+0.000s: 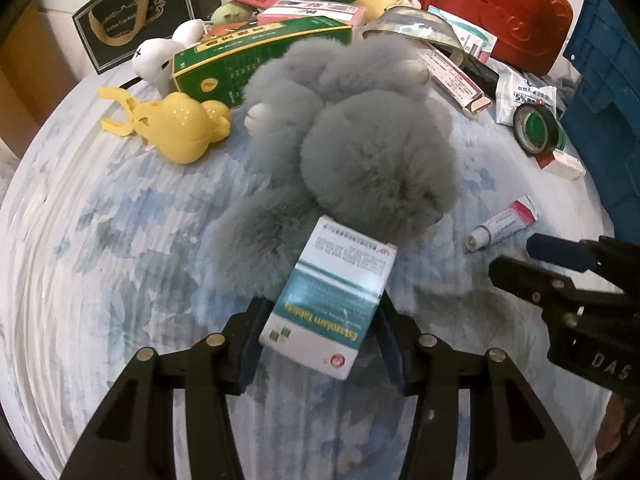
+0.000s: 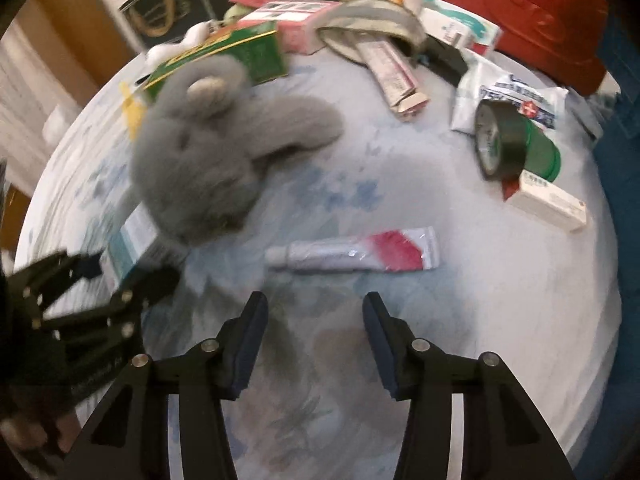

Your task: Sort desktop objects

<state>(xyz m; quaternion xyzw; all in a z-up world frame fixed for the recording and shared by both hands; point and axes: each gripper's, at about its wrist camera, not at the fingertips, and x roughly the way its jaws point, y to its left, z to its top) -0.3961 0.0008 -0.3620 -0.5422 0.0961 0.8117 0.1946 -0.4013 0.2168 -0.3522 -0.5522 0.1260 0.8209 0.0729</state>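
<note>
Left gripper (image 1: 320, 340) clamped across a white-and-teal tablet box (image 1: 328, 300), held above the blue patterned cloth (image 1: 120, 260) just before a grey plush toy (image 1: 360, 140). Right gripper (image 2: 316, 340) open, nothing between its pads, hovering near a red-and-white ointment tube (image 2: 352, 254).

Plush: bulky, soft, light; best taken at a limb or ear. Box: light cardboard, crushable; held across its narrow sides. Tube: small, soft, likely slippery; best pinched mid-body across its width.

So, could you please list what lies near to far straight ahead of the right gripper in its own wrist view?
right gripper → ointment tube → long pink-and-white carton → metal bowl
</note>
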